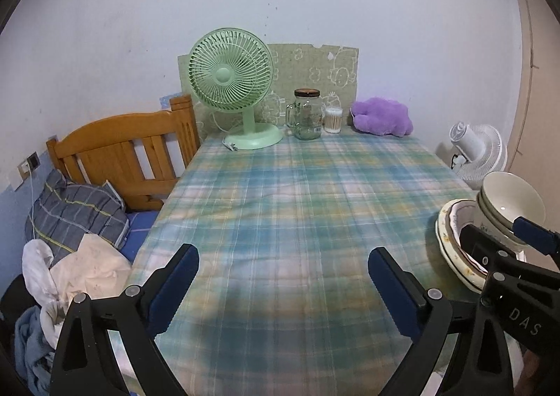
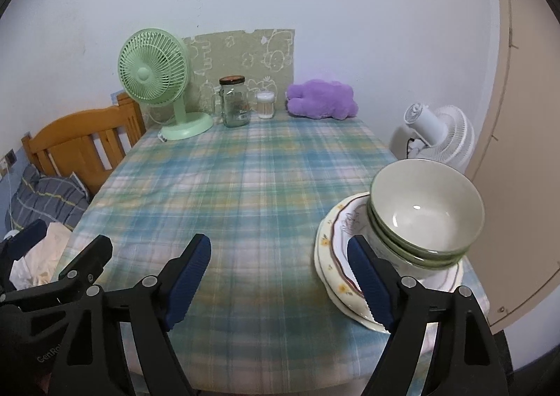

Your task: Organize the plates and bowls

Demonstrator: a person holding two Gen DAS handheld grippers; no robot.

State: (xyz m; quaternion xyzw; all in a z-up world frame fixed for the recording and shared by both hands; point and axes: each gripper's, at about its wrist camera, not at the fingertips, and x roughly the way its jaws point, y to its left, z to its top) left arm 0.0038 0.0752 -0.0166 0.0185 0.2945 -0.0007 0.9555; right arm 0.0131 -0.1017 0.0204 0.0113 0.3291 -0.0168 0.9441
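Stacked cream bowls with green rims (image 2: 425,217) sit on stacked flowered plates (image 2: 332,263) at the table's near right corner; the same pile shows in the left wrist view, bowls (image 1: 507,207) on plates (image 1: 451,242). My right gripper (image 2: 280,273) is open and empty above the checked tablecloth, its right finger (image 2: 371,280) just in front of the plates' left rim. My left gripper (image 1: 283,284) is open and empty over the cloth, left of the pile. The right gripper (image 1: 504,238) shows in the left wrist view in front of the dishes.
A green desk fan (image 2: 154,81), a glass jar with a handle (image 2: 235,102), a cotton swab tub (image 2: 265,105) and a purple plush (image 2: 322,100) line the table's far edge. A wooden bed end (image 1: 129,154) and bedding lie left. A white fan (image 2: 437,137) stands right.
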